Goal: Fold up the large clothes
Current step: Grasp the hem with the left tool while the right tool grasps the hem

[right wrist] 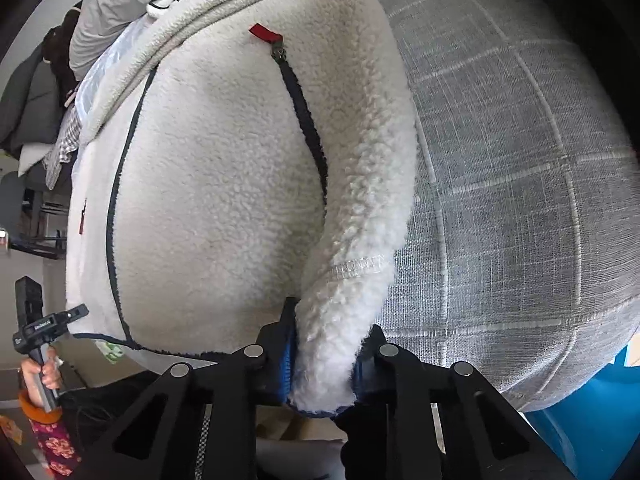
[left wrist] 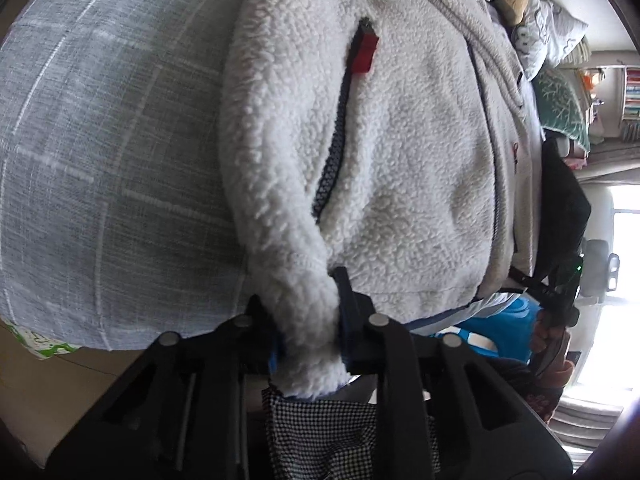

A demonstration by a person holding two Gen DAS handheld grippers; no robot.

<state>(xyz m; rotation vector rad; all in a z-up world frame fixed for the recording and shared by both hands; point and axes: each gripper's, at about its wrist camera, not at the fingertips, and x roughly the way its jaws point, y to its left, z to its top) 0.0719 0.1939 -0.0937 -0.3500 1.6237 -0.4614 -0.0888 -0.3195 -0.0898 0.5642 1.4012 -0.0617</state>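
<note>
A white fleece jacket (left wrist: 400, 140) with dark zippers and red pull tabs lies flat on a grey checked bedspread (left wrist: 100, 160). My left gripper (left wrist: 306, 300) is shut on a sleeve cuff of the jacket at the bed's near edge. In the right wrist view the same jacket (right wrist: 208, 180) fills the middle, and my right gripper (right wrist: 328, 324) is shut on the other sleeve cuff (right wrist: 332, 352). Each gripper shows small in the other's view, the right gripper (left wrist: 560, 288) at the right and the left gripper (right wrist: 44, 332) at the lower left.
Pillows and piled clothes (left wrist: 548, 40) lie at the head of the bed. A dark garment (left wrist: 564, 200) lies beside the jacket. The bedspread (right wrist: 500, 180) stretches to the right. A blue object (right wrist: 580, 428) stands below the bed edge. A shelf (left wrist: 632, 96) stands by the far wall.
</note>
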